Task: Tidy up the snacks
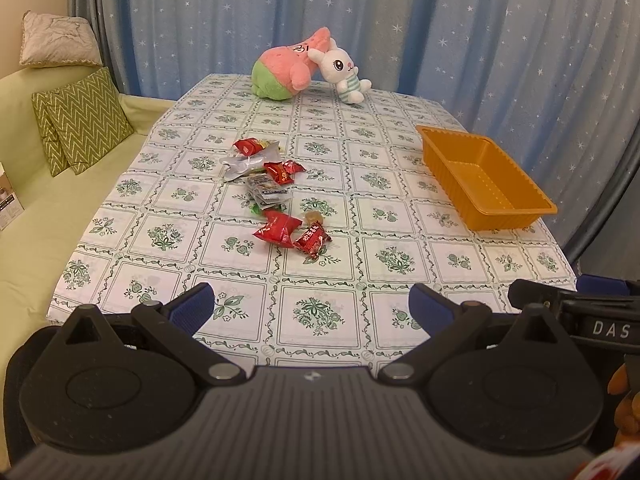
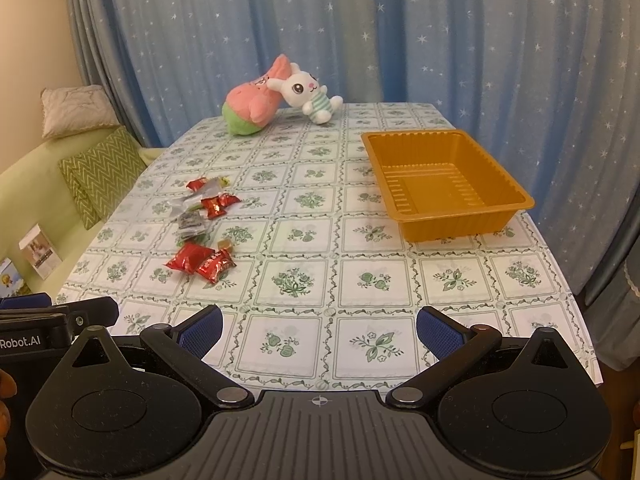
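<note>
Snack packets [image 1: 272,192] are lying scattered left of the tabletop's [image 1: 400,260] middle, several red ones among silver and dark wrappers. Two stuffed toys [image 1: 308,66] are leaning together at the far edge. An orange tray [image 2: 444,182] is sitting empty near the right edge. The left claw [image 1: 312,308] and right claw [image 2: 320,330] are both hovering over the near edge, fingers spread wide, gripping nothing.
</note>
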A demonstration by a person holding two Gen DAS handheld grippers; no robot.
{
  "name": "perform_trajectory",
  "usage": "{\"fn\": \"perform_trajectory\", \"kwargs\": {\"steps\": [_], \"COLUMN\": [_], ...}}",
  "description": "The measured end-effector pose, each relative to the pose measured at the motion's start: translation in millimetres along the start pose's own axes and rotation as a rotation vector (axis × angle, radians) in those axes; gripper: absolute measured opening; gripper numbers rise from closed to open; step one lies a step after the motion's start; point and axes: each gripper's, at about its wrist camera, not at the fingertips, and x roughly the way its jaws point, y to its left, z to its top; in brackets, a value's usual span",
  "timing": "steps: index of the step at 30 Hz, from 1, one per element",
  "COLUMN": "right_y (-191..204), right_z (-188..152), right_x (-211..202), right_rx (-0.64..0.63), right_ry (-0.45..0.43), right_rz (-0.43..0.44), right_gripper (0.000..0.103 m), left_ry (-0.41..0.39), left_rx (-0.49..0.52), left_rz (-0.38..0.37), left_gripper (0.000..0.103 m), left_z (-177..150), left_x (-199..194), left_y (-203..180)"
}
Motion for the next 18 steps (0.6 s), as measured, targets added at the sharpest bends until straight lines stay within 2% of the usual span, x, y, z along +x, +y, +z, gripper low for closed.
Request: {"fn": "perform_trajectory", "kwargs": {"steps": [18], "right_y": [2.1], "right_z": [-0.9], "right_x": [0.6], "right_rx": [-0.001], "right_ry": [0.001], "right_rz": [-0.001], "right_gripper": [0.103], "left_ry": [0.001], "left_rx": [-0.003], "left_rz": [-0.002], "left_gripper": [0.103], "left_z": [-2.2], "left_x": [0.8], "left_y": [-1.6]}}
